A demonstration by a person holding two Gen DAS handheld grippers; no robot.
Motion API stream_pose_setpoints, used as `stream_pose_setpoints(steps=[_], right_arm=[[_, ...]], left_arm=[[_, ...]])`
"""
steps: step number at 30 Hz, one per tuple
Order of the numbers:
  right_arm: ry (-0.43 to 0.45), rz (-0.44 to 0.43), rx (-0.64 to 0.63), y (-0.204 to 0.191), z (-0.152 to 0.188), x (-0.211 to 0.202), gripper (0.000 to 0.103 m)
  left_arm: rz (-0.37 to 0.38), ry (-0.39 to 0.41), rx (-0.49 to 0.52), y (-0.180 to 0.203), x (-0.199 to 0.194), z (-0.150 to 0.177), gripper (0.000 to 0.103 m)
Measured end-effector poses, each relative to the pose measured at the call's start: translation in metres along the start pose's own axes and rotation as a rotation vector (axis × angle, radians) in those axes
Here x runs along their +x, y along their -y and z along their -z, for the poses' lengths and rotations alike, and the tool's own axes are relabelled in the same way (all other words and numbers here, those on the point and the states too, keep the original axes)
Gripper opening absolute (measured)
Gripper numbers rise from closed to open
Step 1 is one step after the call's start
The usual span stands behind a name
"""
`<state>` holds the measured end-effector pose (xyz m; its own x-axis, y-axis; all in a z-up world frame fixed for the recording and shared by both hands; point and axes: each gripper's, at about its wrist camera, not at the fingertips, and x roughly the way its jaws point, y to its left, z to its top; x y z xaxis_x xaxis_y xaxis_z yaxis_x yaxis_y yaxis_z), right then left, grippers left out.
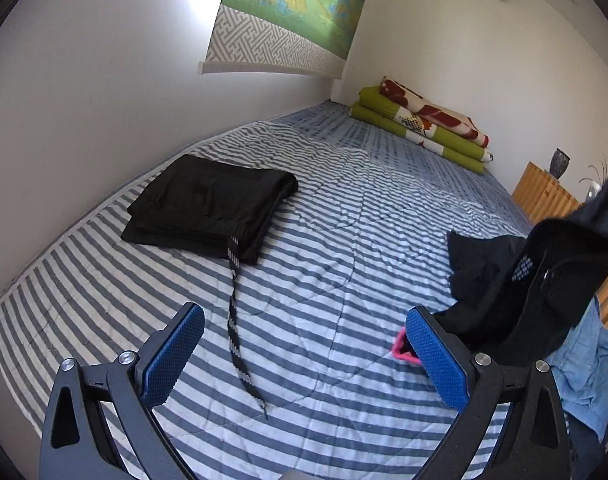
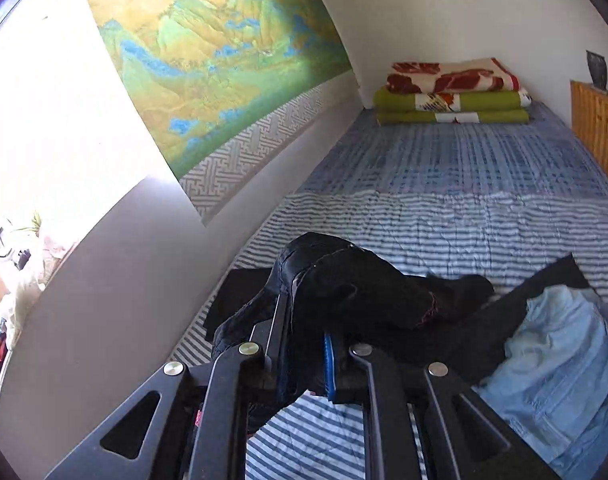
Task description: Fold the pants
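Observation:
A pair of dark pants (image 2: 376, 292) hangs lifted off the striped bed (image 2: 464, 220), bunched over my right gripper (image 2: 304, 320), which is shut on the fabric; its fingertips are buried in cloth. In the left wrist view the right gripper (image 1: 544, 272) shows at the right edge with those dark pants (image 1: 480, 264) draped below it. My left gripper (image 1: 304, 312) hovers open over the bed (image 1: 344, 220) with nothing between its blue pads. A folded black pair (image 1: 208, 204) lies to the left near the wall, its patterned drawstring (image 1: 234, 320) trailing toward me.
Light blue jeans (image 2: 556, 360) lie crumpled on the right under the dark pants. A small pink item (image 1: 402, 350) peeks out beside my left gripper's right finger. Folded blankets (image 1: 420, 124) sit at the bed's far end. A wooden cabinet (image 1: 544, 196) borders the right, a wall the left.

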<state>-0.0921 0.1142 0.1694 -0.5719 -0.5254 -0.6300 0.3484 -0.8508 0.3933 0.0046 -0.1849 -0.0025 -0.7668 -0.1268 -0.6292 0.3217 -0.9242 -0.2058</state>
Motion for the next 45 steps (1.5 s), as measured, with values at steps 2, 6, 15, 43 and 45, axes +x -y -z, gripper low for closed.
stream_pose_setpoints(steps=[2, 6, 15, 43, 45], right_arm=[[-0.077, 0.059, 0.043, 0.04, 0.033, 0.012, 0.021], [-0.226, 0.255, 0.21, 0.132, 0.109, 0.02, 0.025], [-0.286, 0.367, 0.373, 0.221, 0.211, -0.028, 0.039], [-0.079, -0.032, 0.095, 0.047, 0.172, -0.086, 0.01], [-0.057, -0.092, 0.05, 0.007, 0.166, -0.096, 0.01]], left_arm=[[-0.015, -0.009, 0.019, -0.003, 0.0, 0.007, 0.102], [0.031, -0.071, 0.079, 0.013, 0.015, 0.023, 0.102], [0.299, -0.359, 0.053, 0.084, 0.073, 0.074, 0.102], [0.546, -0.138, -0.277, 0.076, -0.051, -0.066, 0.009], [0.529, -0.073, -0.275, 0.055, -0.086, -0.093, 0.009]])
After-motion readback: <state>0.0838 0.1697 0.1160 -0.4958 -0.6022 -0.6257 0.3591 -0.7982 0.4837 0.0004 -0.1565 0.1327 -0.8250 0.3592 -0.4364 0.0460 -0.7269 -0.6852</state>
